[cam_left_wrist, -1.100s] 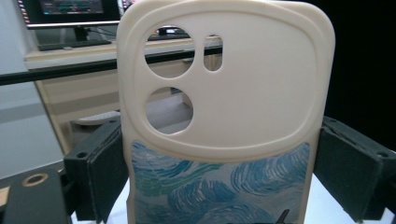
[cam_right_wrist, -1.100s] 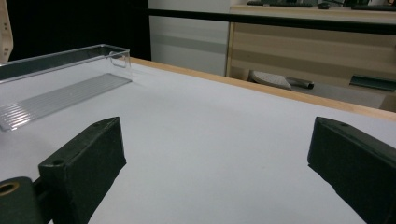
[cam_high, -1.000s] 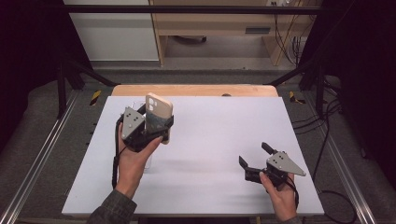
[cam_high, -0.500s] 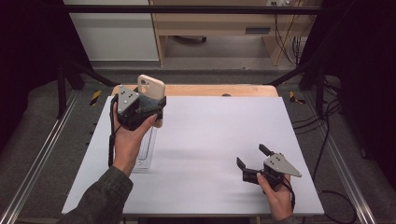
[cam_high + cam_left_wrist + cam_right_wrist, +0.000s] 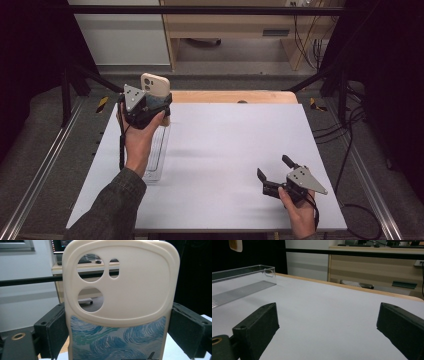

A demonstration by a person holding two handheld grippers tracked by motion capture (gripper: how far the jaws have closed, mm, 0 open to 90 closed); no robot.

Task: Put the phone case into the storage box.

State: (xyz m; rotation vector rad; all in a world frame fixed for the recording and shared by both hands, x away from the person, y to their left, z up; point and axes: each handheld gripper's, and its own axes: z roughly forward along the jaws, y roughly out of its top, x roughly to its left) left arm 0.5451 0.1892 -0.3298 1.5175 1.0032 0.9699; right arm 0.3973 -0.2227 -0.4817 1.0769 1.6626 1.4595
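A cream phone case (image 5: 120, 302) with a blue swirl print is clamped upright between the jaws of the left gripper (image 5: 150, 102), raised above the far left of the table (image 5: 225, 145), over a clear tray (image 5: 156, 155). The right gripper (image 5: 280, 175) is held with jaws apart, low near the table's front right.

Nothing readable is showing anywhere: the phone case (image 5: 120, 302) is carrying only blue painted swirls, no words, brands or numbers.
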